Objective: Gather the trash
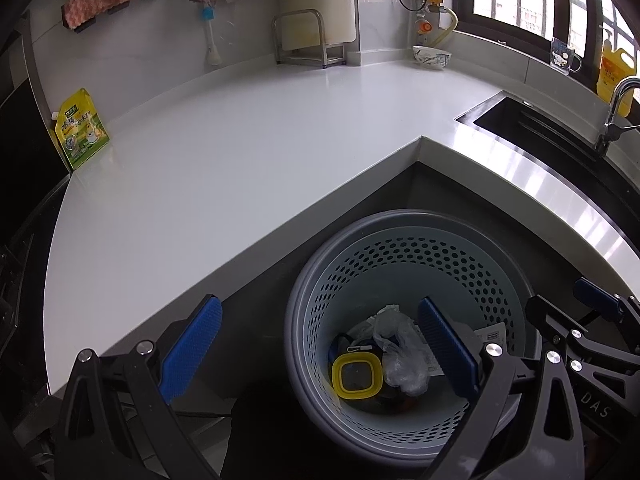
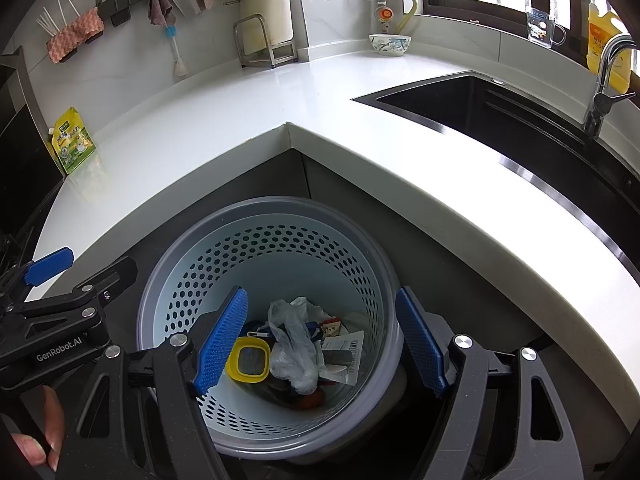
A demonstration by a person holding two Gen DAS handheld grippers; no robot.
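Both your grippers hang wide open and empty over the bin; the trash already lies inside it

Your left gripper and right gripper each hold their ribbed blue pads far apart with nothing between them, so this looks like the moment after a drop. In the round perforated bin, tucked in the corner under the smooth white countertop, you can see a crumpled clear plastic bag, a yellow-rimmed square lid and a barcoded paper label. On the counter only a glossy yellow-green pouch stands upright at the far left edge; if it counts as trash, you must next swing left and pinch its soft flat body lightly
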